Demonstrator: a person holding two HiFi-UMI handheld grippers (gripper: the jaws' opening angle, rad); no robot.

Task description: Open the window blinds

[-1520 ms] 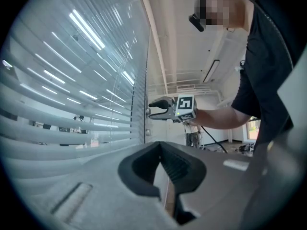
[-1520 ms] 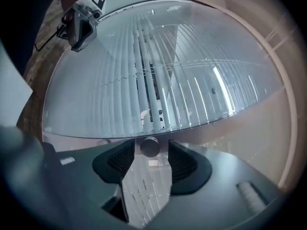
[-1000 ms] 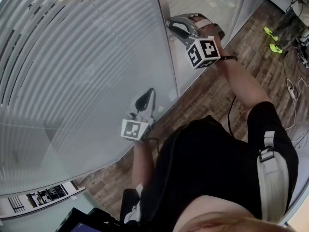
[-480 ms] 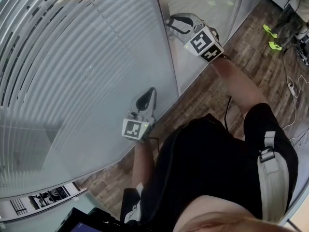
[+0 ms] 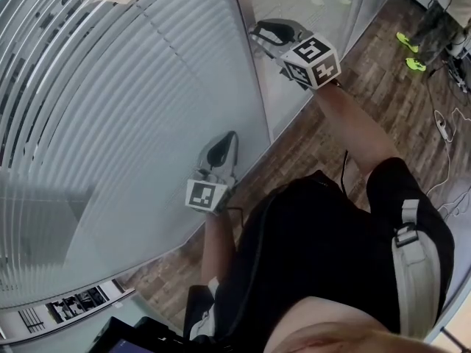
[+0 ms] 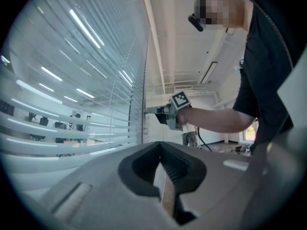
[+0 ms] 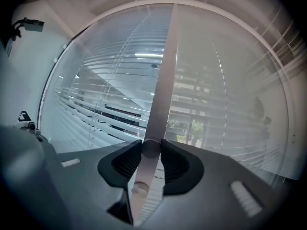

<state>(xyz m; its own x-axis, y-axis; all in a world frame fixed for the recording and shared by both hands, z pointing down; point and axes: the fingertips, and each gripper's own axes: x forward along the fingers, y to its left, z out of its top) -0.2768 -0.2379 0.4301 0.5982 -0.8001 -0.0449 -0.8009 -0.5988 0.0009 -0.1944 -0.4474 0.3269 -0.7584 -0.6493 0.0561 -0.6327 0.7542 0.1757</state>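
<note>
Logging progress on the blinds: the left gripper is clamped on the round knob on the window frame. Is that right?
Not quite. It is the right gripper that is clamped on the round knob on the window frame, as the right gripper view shows. The left gripper holds nothing.

Bright, even daylight comes through the blinds [image 5: 132, 123]; streaks of reflected light [image 6: 82, 27] glare in the left gripper view; every view bends strongly at its edges, corners darken, and the nearest foreground is soft
</note>
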